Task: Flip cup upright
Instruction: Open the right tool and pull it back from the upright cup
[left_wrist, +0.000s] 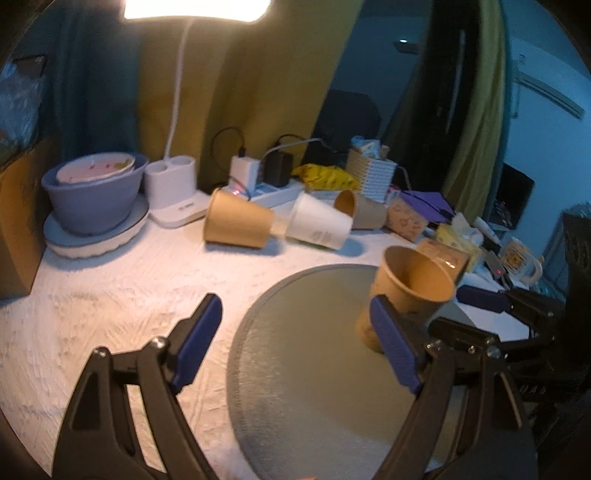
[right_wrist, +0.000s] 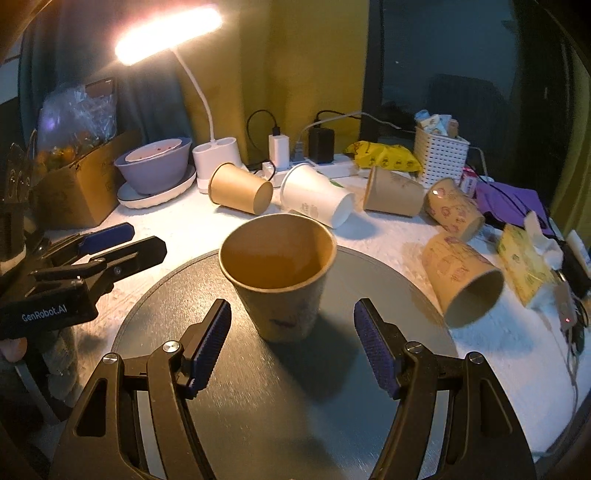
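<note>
A brown paper cup (right_wrist: 280, 280) stands upright, mouth up, on a round grey mat (right_wrist: 280, 417). My right gripper (right_wrist: 291, 347) is open, its blue pads apart on either side of the cup's base and not touching it. In the left wrist view the same cup (left_wrist: 410, 291) stands on the mat (left_wrist: 314, 369) just beyond my right finger pad. My left gripper (left_wrist: 299, 339) is open and empty over the mat's left edge; it also shows in the right wrist view (right_wrist: 107, 240). The right gripper (left_wrist: 480, 314) shows behind the cup there.
Several paper cups lie on their sides behind the mat: brown (right_wrist: 240, 188), white (right_wrist: 317, 199), brown (right_wrist: 393, 195), and two printed ones (right_wrist: 463, 277) at right. A lamp base (right_wrist: 218, 162), bowl (right_wrist: 155, 166), power strip (right_wrist: 325, 166), white basket (right_wrist: 439, 155) and tissue pack (right_wrist: 524, 262) stand around.
</note>
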